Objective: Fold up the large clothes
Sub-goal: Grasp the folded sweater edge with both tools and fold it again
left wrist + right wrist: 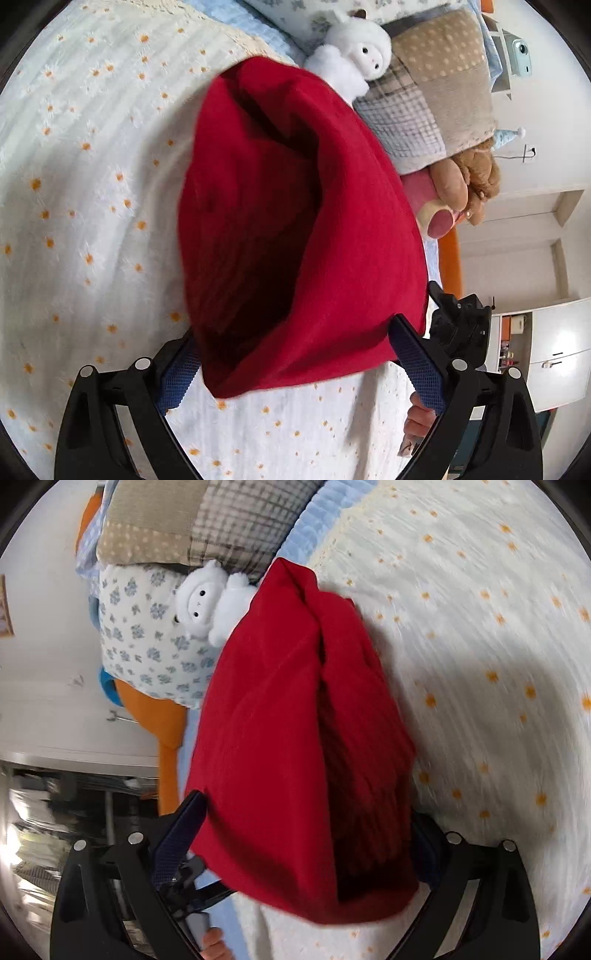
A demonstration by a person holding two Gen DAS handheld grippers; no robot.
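A large red garment [295, 221] hangs bunched in front of the left wrist camera, above a white bedspread with orange daisies [92, 184]. It lies between the jaws of my left gripper [295, 354], which stand wide apart, so I cannot tell if they grip it. The right wrist view shows the same red garment [280, 738] draped between the wide-set jaws of my right gripper [306, 849]. The cloth hides the right finger's tip. The other gripper [458, 325] shows behind the cloth at the right.
At the head of the bed lie a white plush doll [354, 55], a patchwork pillow [436, 85], a floral pillow [147, 642] and a brown plush toy [472, 181]. An orange bed frame [448, 258] and white cupboards [554, 350] stand beyond the bed edge.
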